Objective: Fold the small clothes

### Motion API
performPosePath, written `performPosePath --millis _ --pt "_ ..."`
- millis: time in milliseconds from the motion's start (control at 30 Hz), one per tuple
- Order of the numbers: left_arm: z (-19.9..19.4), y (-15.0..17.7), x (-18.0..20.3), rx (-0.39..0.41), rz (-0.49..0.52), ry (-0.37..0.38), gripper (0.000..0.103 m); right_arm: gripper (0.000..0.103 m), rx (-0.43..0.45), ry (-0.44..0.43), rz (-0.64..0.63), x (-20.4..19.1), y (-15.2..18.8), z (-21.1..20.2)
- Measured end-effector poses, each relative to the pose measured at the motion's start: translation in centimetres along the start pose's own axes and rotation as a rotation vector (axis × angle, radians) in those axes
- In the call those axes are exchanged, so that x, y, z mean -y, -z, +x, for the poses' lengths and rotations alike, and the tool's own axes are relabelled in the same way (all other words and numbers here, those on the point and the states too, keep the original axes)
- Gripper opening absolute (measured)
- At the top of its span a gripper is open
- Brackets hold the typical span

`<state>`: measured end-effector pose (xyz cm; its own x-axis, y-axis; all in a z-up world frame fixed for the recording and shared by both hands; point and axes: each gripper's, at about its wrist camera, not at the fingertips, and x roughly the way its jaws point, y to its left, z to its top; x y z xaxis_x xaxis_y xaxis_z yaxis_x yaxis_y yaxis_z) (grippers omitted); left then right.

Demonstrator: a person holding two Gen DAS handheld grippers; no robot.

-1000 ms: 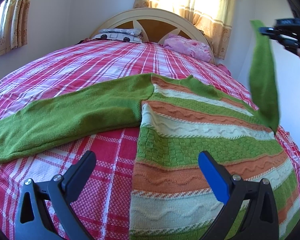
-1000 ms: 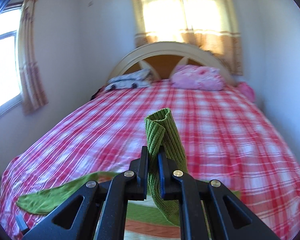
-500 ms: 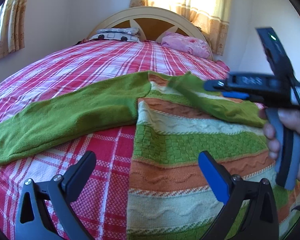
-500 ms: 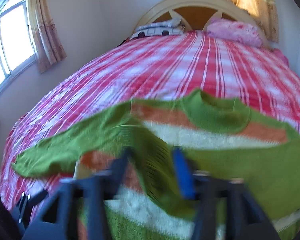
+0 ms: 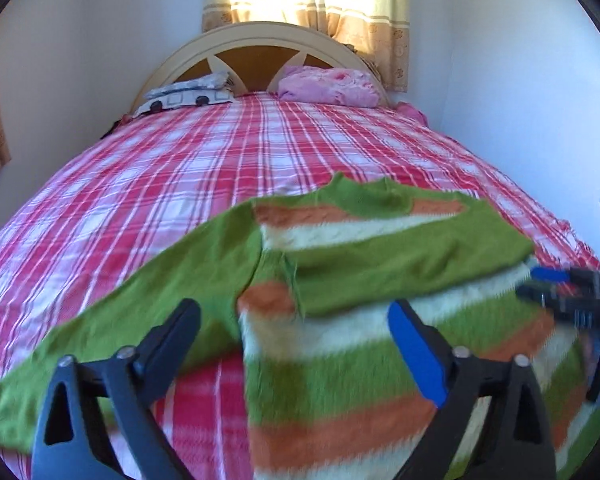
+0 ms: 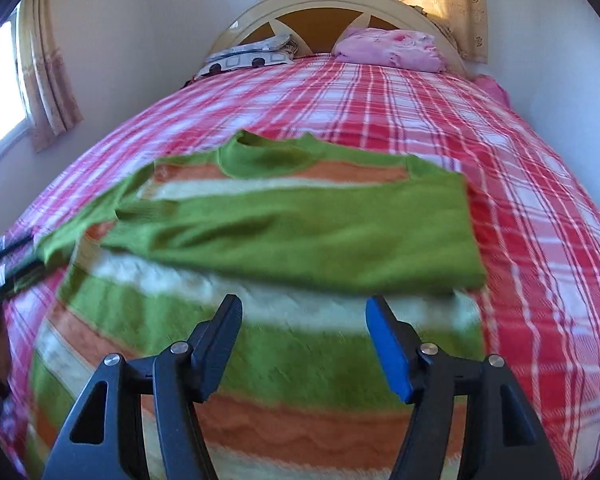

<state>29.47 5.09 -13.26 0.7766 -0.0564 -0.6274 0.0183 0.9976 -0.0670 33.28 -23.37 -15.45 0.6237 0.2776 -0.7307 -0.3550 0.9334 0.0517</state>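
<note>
- Left wrist view: the left gripper (image 5: 294, 344) has its jaws spread wide with nothing between them; they have just been closing a little, and they are released.
- Below and to the left of the left-hand jaw lies the outstretched sleeve (image 5: 112, 320) of the sweater (image 5: 340, 380), plain green, running out to the left over the red-and-white checked bed cover (image 5: 180, 168).
- Between the jaws and beyond them is the sweater's body, striped green, orange and cream, flat on the bed.
- Just ahead of the jaws the folded sleeve (image 5: 400, 264) lies across the chest, its cuff end near the left armpit.
- Right of the blue-padded jaw, at the frame edge, the other gripper shows blurred.
- Right wrist view: the right gripper (image 6: 304, 348) hangs over the sweater (image 6: 284, 360) with its jaws apart and empty, released.
- Left of the jaws, at the frame edge, a dark blurred piece of the other tool sits over the outstretched sleeve (image 6: 60, 240).
- Straight ahead of the jaws the folded sleeve (image 6: 300, 240) crosses the body, with the green collar (image 6: 268, 156) beyond it.
- Far ahead stand the headboard (image 6: 332, 4), a patterned pillow (image 6: 252, 56) and a pink pillow (image 6: 392, 48).
- No brand, label or writing can be read on anything.
</note>
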Motion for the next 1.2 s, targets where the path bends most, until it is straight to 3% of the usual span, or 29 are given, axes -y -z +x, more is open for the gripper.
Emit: performPosePath --millis 67,267,333,400,467,633,767,900,1033,1200 --pt "1.8 -0.8 -0.2 -0.035 -0.033 0.022 0.08 0.066 0.0 0.014 -0.022 -0.2 1.1 0.2" --pt "7.5 -1.6 0.3 -0.132 -0.098 0.052 0.074 0.071 0.022 -0.001 -0.002 0.1 2.0 -0.2" --pt "9.2 -1.5 0.7 -0.169 -0.095 0.05 0.056 0.074 0.019 -0.005 0.015 0.3 2.5 0.1" --pt "10.1 -1.3 0.7 -0.193 -0.111 0.043 0.027 0.074 0.008 -0.006 0.023 0.4 2.6 0.5" --pt "9.7 -1.3 0.4 -0.17 -0.122 0.075 0.01 0.075 0.008 0.006 0.014 0.2 2.7 0.6" --pt "6.8 -2.7 -0.7 -0.084 -0.145 0.103 0.009 0.078 -0.003 0.031 -0.016 -0.5 2.9 0.9" --pt "5.6 -3.1 -1.7 -0.067 -0.148 0.086 0.009 0.079 -0.004 0.035 -0.016 -0.6 2.9 0.9" --pt "6.5 -2.1 -3.5 -0.094 -0.181 0.041 0.009 0.08 -0.007 0.04 -0.016 -0.7 3.0 1.0" --pt "8.1 -0.3 -4.1 -0.136 -0.221 0.051 0.009 0.081 -0.012 0.043 -0.012 -0.6 2.8 1.0" --pt "8.1 -0.2 -3.5 -0.132 -0.2 0.042 0.011 0.081 0.052 -0.046 0.099 1.2 0.8 -1.6"
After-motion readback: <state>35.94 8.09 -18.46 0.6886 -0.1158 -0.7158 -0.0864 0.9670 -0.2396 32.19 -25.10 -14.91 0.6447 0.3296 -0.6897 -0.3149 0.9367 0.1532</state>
